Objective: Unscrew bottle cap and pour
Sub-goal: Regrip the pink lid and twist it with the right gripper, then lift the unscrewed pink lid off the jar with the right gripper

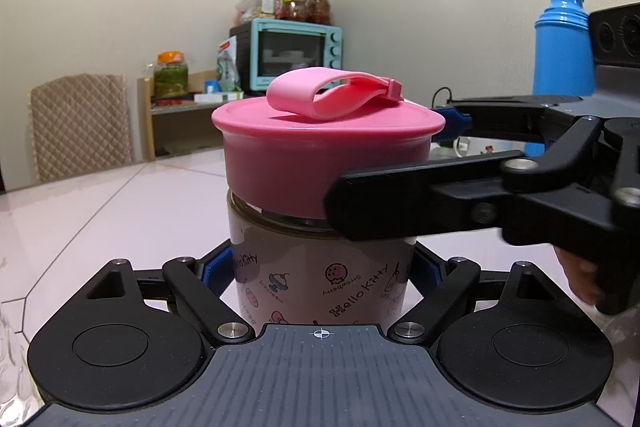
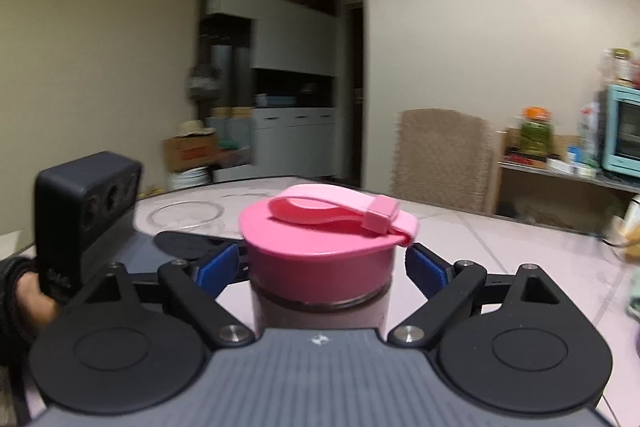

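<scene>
left wrist | pale tiled table point(image 1: 100, 203) | teal oven point(image 1: 298, 53) behind

The left gripper point(image 1: 322, 273) is clamped, both pads pressed on what lies between them. The right gripper point(image 2: 322, 263) is held level, pads parted, contact lacking on either side.

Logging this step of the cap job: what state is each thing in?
Pink cap: on the bottle, strap folded flat on top.
Bottle: upright on the table, clamped.
Left claw: shut on the bottle.
Right claw: open around the cap, pads clear.
</scene>
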A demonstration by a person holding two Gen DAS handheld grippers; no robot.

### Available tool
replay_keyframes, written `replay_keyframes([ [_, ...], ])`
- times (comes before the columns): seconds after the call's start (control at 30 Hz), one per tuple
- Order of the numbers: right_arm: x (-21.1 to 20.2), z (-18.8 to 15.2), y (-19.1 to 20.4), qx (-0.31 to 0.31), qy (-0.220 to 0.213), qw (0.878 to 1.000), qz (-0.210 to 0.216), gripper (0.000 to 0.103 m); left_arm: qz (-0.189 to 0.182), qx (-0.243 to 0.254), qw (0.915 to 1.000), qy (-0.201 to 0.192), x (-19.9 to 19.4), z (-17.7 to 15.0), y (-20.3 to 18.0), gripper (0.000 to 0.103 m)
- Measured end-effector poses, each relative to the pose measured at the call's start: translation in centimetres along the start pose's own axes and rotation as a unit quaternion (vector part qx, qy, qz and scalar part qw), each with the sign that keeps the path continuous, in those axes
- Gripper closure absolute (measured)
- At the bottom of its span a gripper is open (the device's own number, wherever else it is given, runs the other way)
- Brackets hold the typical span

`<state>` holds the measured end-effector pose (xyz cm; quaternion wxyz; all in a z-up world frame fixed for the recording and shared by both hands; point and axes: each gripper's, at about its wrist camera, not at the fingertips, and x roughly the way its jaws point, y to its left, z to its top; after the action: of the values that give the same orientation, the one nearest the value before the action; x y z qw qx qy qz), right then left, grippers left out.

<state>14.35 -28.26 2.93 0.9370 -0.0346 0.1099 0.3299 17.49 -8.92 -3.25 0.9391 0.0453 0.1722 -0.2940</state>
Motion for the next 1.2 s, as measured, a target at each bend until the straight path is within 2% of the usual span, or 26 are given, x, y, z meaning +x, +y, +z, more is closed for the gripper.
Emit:
replay_keyframes([
  [0.27, 0.7, -0.3, 2.3, 0.025, -0.013, 0.997, -0.066, 0.011, 0.0, 0.0, 1.0, 0.0, 0.2, 0.1, 0.0, 0.013],
  [0.6, 1.6, -0.4, 3.3, 0.024, -0.017, 0.993, -0.115, 0.012, 0.0, 0.0, 1.0, 0.0, 0.2, 0.1, 0.0, 0.013],
  [1.0, 1.7, -0.5, 4.4, 0.032, -0.016, 0.992, -0.123, 0.018, 0.0, 0.0, 1.0, 0.0, 0.2, 0.2, 0.1, 0.013],
  [1.2, 1.4, -0.5, 3.7, 0.015, -0.012, 0.996, -0.091, 0.018, 0.0, 0.0, 1.0, 0.0, 0.2, 0.2, 0.0, 0.013],
])
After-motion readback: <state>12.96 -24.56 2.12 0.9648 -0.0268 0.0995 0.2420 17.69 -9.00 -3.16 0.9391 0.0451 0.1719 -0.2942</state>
